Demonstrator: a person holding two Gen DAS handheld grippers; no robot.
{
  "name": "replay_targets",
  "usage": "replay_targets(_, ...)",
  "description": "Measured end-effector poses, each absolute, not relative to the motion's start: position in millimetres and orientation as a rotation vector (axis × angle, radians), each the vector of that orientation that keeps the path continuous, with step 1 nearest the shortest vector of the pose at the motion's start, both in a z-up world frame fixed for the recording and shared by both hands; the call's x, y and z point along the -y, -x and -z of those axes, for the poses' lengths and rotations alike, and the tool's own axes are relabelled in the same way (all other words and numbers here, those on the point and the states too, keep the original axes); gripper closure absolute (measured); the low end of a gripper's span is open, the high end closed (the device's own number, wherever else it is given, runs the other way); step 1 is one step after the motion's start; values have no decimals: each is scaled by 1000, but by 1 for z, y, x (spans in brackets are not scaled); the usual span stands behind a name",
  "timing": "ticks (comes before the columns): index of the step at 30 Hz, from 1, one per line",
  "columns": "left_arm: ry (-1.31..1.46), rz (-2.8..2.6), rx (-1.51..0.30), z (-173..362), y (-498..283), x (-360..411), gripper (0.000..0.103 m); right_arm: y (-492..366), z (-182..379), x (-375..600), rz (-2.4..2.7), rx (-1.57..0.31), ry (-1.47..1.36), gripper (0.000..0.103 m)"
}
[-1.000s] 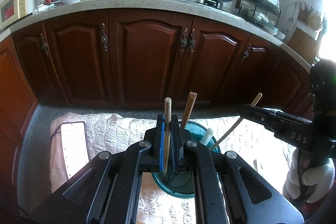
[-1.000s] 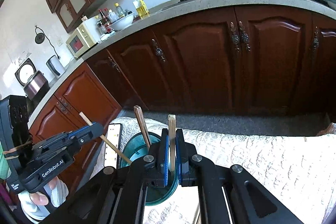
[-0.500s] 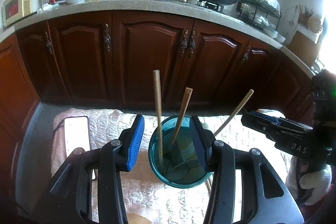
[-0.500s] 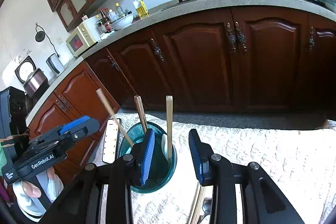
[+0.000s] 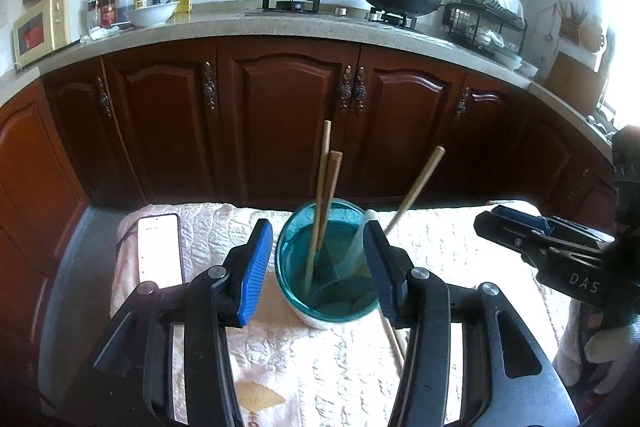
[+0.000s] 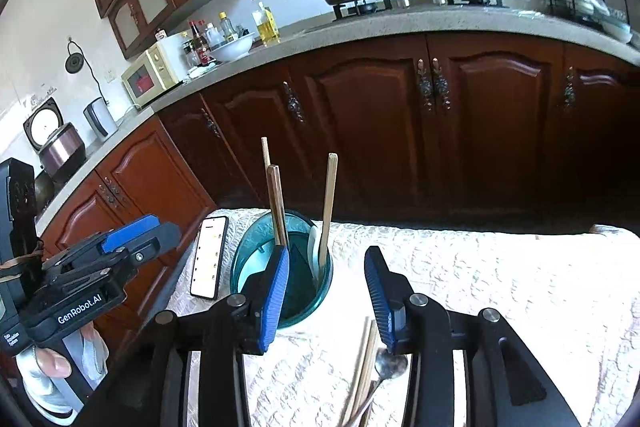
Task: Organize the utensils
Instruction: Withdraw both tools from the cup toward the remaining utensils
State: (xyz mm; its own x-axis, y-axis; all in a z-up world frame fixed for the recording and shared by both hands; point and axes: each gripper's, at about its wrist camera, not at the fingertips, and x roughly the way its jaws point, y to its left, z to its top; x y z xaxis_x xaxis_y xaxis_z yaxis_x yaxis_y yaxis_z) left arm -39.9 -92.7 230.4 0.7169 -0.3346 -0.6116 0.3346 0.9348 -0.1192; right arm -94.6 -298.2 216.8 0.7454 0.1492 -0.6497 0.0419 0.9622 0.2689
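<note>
A teal glass cup (image 5: 328, 311) stands on the white quilted cloth (image 5: 304, 379); it also shows in the right wrist view (image 6: 320, 291). Three wooden chopsticks (image 5: 323, 187) and a white spoon handle (image 5: 360, 239) stand in it. My left gripper (image 5: 318, 269) is open and empty, its jaws either side of the cup. My right gripper (image 6: 326, 295) is open and empty, just right of the cup. Loose chopsticks (image 6: 362, 367) and a metal spoon (image 6: 390, 365) lie on the cloth between its fingers.
A phone (image 5: 159, 251) lies on the cloth left of the cup, also in the right wrist view (image 6: 209, 257). Dark wood cabinets (image 5: 288, 123) and a counter with pots stand behind. The cloth's far edge drops to a grey floor.
Both grippers have opened and let go of a chopstick each; those chopsticks now stand in the cup. Both grippers have drawn back a little from it.
</note>
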Motion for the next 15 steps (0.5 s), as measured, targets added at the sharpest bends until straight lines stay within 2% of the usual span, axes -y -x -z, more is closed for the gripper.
replay_targets(6, 5, 385, -669, -230, 61, 100, 56, 124, -229, 293, -14, -698, -234, 61)
replay_targets(15, -1, 411, -678, -224, 87, 115, 54, 159, -228, 298, 37, -698, -234, 60)
